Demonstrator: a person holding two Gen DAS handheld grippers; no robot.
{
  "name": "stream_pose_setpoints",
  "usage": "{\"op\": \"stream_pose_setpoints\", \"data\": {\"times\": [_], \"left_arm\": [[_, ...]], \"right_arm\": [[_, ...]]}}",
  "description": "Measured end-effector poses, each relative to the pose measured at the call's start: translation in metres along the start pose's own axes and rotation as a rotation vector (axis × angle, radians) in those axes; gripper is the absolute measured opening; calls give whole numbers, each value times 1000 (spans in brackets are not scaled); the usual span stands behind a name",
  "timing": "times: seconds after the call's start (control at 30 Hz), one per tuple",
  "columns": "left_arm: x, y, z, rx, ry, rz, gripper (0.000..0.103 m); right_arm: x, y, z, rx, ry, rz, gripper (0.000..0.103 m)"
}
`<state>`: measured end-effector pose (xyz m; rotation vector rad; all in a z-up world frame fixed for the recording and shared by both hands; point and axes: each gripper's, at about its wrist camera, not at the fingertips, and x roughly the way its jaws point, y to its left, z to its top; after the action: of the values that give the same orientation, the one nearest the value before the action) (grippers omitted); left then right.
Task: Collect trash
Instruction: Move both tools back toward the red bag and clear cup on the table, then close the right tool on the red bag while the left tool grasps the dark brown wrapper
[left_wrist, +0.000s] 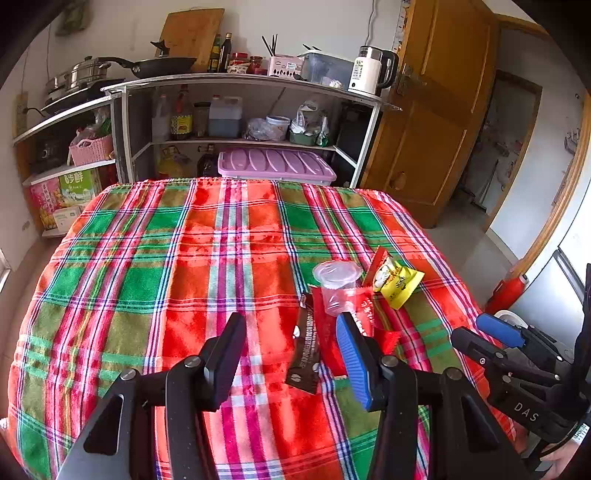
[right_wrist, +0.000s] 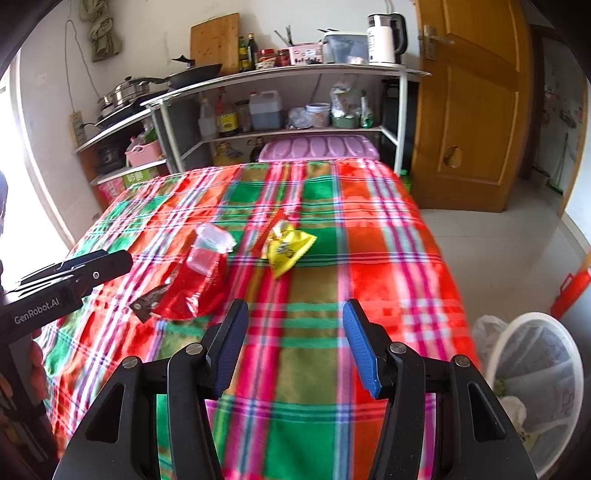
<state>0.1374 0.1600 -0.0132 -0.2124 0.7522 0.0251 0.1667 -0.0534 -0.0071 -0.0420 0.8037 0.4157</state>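
Trash lies on the plaid tablecloth (left_wrist: 184, 266): a clear plastic cup (left_wrist: 337, 286) standing on a red wrapper (left_wrist: 334, 332), a dark brown sachet (left_wrist: 306, 350), and a yellow snack packet (left_wrist: 397, 282). My left gripper (left_wrist: 291, 330) is open and empty, just short of the sachet and the red wrapper. My right gripper (right_wrist: 295, 325) is open and empty over bare cloth, nearer than the yellow packet (right_wrist: 288, 249), the cup (right_wrist: 208, 251), the red wrapper (right_wrist: 192, 291) and the sachet (right_wrist: 147, 301). The right gripper also shows in the left wrist view (left_wrist: 487, 332).
A white mesh bin (right_wrist: 535, 384) with a liner stands on the floor past the table's right edge. A red object (right_wrist: 570, 290) leans near it. A metal shelf (left_wrist: 236, 110) with kitchenware and a lilac box (left_wrist: 275, 166) stand behind the table; a wooden door (left_wrist: 436, 110) is at the right.
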Motion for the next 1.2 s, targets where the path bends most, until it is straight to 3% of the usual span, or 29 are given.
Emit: {"op": "stream_pose_setpoints", "data": {"times": [0.33,0.83,0.97,1.2], "left_arm": [[6,32,-1,-40,14,12,51],[19,36,2,-34,33,-8,51],[24,30,7,-22,35,-26,51],[30,24,12,-14,41,-35,55]], "right_arm": [[38,29,12,-30,52,72,54],[72,51,16,-76,121,84,54],[73,50,14,-77,128,97,32],[74,49,14,-79,132,112,21]]}}
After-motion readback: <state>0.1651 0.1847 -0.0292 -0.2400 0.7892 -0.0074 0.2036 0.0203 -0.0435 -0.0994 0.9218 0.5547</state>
